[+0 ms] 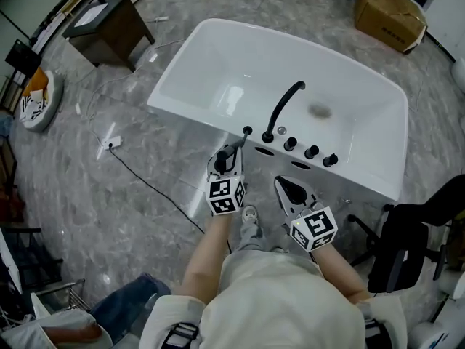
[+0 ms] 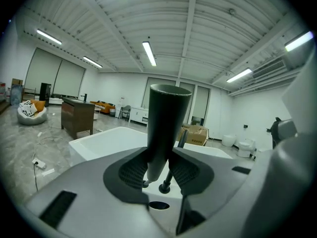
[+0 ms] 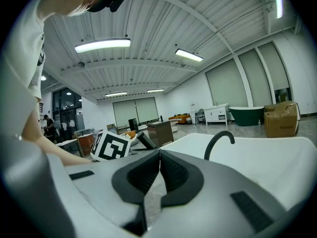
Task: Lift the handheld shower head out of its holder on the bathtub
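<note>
The black handheld shower head (image 1: 236, 147) (image 2: 166, 128) stands upright between the pads of my left gripper (image 1: 229, 157) (image 2: 158, 170), which is shut on its handle. It hangs just above its round black holder (image 1: 247, 130) (image 2: 165, 186) on the white bathtub's rim (image 1: 349, 177). A curved black faucet (image 1: 282, 107) (image 3: 220, 140) rises to the right of the holder. My right gripper (image 1: 283, 186) (image 3: 159, 157) hovers short of the tub's near rim, its jaws shut on nothing. In the right gripper view the left gripper's marker cube (image 3: 110, 145) shows at the left.
Three black knobs (image 1: 311, 152) sit on the rim right of the faucet. A dark cabinet (image 1: 109, 27) stands at the back left, a cardboard box (image 1: 390, 13) at the back right. A black chair (image 1: 414, 246) is close on the right. A cable (image 1: 145, 177) runs across the marble floor.
</note>
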A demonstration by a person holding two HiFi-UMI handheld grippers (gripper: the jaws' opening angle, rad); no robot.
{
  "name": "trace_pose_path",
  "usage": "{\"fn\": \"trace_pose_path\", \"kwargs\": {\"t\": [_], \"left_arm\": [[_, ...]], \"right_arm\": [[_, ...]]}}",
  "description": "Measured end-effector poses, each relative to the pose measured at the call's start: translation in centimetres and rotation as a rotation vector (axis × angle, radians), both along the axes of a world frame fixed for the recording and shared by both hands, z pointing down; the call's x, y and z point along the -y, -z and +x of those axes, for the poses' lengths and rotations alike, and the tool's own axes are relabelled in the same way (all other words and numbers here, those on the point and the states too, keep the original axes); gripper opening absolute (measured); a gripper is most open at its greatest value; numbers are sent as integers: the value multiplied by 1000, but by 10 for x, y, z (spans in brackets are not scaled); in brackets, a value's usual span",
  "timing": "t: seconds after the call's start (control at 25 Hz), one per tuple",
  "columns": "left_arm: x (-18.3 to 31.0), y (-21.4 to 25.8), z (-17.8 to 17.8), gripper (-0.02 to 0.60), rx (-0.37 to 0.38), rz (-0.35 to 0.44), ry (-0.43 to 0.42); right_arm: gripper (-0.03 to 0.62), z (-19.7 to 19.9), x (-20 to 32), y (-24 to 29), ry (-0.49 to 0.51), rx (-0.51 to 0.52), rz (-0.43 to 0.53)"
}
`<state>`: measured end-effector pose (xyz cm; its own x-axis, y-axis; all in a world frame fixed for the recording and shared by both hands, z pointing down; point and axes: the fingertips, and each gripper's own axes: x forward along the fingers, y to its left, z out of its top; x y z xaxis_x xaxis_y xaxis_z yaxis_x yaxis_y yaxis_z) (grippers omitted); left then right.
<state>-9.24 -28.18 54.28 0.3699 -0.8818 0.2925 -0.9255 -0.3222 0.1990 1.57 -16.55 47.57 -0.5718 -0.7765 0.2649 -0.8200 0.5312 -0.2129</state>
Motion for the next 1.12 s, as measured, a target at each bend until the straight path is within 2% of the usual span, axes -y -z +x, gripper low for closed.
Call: {"fn": "trace_pose_path", "kwargs": {"t": [0.36,0.64,1.12], "left_arm": [[-62,55,-8,141,-49,102,72],[-114,87,-19,141,-89,150,142],[-198,136,-24,141,-108,236,165]], "right_arm": [[20,13,-44,19,15,11,62],[20,28,-78,29,13,18,93],[20,45,-134,31,8,22,113]]}}
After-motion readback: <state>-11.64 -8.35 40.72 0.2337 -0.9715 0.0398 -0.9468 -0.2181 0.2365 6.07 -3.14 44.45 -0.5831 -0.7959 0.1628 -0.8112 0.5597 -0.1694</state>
